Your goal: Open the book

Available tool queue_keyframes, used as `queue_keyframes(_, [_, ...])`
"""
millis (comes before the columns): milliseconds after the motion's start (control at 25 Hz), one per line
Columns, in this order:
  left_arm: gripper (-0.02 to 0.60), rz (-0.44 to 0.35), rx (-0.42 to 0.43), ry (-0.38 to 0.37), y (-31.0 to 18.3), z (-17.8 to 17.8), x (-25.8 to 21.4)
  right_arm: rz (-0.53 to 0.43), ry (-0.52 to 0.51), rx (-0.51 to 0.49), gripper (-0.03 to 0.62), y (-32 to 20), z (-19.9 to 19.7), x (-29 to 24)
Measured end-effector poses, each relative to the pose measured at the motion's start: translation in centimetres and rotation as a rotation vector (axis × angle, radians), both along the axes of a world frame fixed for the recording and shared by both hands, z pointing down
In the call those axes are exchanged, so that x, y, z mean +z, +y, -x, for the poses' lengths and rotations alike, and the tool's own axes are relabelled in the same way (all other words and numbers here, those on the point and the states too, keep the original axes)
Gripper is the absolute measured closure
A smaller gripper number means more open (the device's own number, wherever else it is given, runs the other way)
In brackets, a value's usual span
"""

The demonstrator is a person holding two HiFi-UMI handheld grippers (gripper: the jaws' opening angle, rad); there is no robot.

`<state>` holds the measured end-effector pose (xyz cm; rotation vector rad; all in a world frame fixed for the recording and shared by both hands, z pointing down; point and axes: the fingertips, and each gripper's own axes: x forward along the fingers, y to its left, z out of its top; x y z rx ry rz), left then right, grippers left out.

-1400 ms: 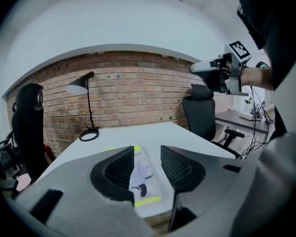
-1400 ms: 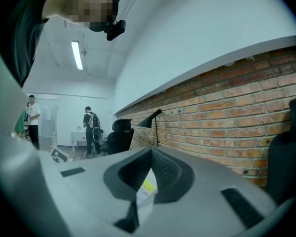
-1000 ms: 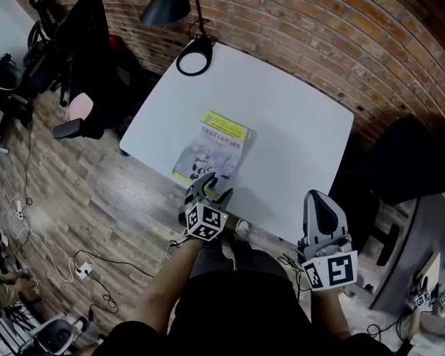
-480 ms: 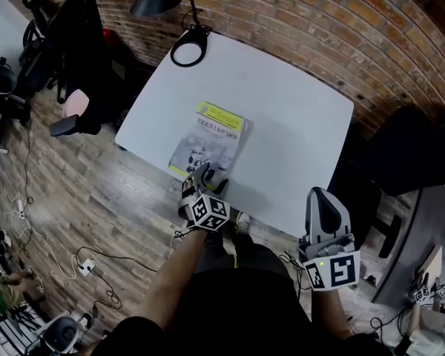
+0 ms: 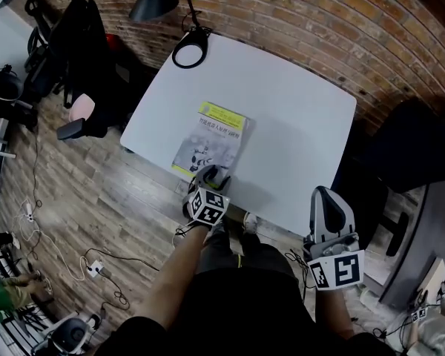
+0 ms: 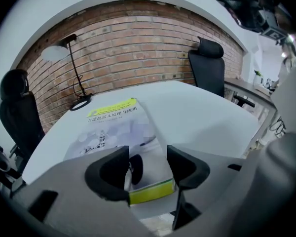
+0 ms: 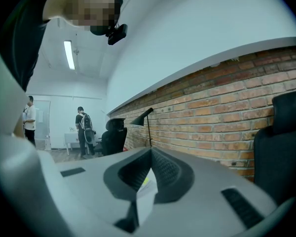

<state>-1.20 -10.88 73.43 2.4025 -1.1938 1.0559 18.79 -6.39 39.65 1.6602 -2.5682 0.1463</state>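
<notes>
Lowered since the earlier frame, the left hand-held gripper (image 5: pixel 211 175) is set over the near right corner of the book (image 5: pixel 211 139); its jaws have just been closing yet are seen spread, the corner lying between them unpinched. Nearer the body, short of the surface (image 5: pixel 297 117), the right hand-held gripper (image 5: pixel 325 196) is held empty, tips pressed together. The closed book is laid flat by the front edge. It is judged a light, bendy paperback with a slick cover, best taken by the cover alone at its free right edge
</notes>
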Motion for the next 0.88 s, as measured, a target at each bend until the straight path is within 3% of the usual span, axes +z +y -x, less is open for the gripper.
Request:
queue_keyframes(200, [0.408,0.056,-0.027,0.099,0.2,-0.2,-0.7,-0.005,-0.013,-0.002,0.583,0.2,-0.4,-0.1])
queue_keyframes(480, [0.537,0.085,-0.008,0.143,-0.1,-0.2,-2.1,-0.016,-0.023,0.003,0.583,0.8,-1.0,-0.3])
queue_keyframes(880, [0.545,0.033,0.015,0.082,-0.5,0.1,-3.9,-0.038,-0.035,-0.009,0.583,0.9,-1.2,-0.9])
